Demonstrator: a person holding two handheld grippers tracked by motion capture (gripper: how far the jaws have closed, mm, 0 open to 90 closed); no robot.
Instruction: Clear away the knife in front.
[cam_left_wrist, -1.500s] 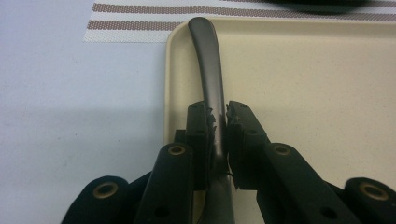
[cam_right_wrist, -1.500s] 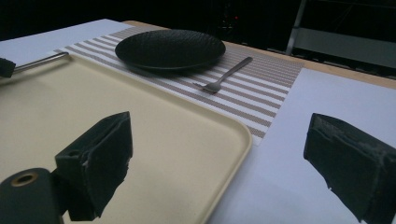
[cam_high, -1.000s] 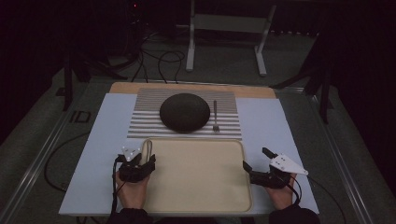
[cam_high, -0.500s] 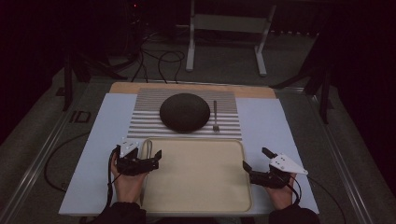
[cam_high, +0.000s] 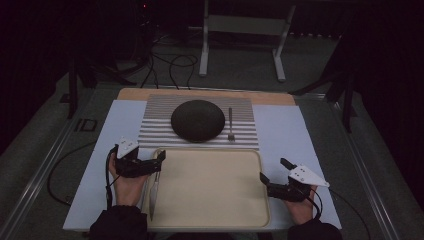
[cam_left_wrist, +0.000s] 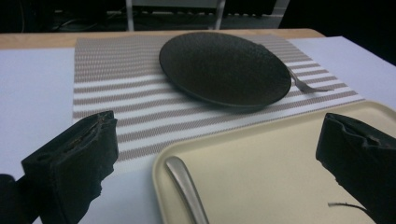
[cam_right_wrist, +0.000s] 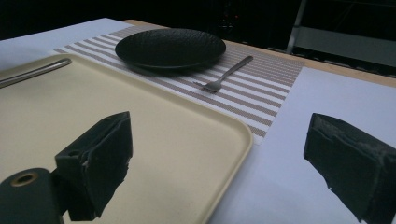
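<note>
A metal knife (cam_high: 153, 192) lies along the left side of the beige tray (cam_high: 210, 220), its handle end (cam_left_wrist: 186, 191) just below my left gripper. My left gripper (cam_high: 156, 163) hovers over the tray's near-left corner. Its jaws have just been opening and now stand wide with nothing between them (cam_left_wrist: 219, 140). My right gripper (cam_high: 274, 171) rests at the tray's right edge, open and empty (cam_right_wrist: 224, 154). A dark round plate (cam_high: 197, 120) sits on the striped placemat (cam_high: 155, 130), with a fork (cam_high: 231, 125) to its right.
A pale sheet (cam_high: 115, 125) covers the table under the mat and the tray, and a strip of wood (cam_high: 135, 93) shows along its far edge. Beyond the table, cables and a metal stand (cam_high: 240, 30) occupy the dark floor.
My left gripper's jaws have spread wide and the hand has lifted and shifted slightly toward the tray. The knife now lies free on the tray. The right gripper has not moved.
</note>
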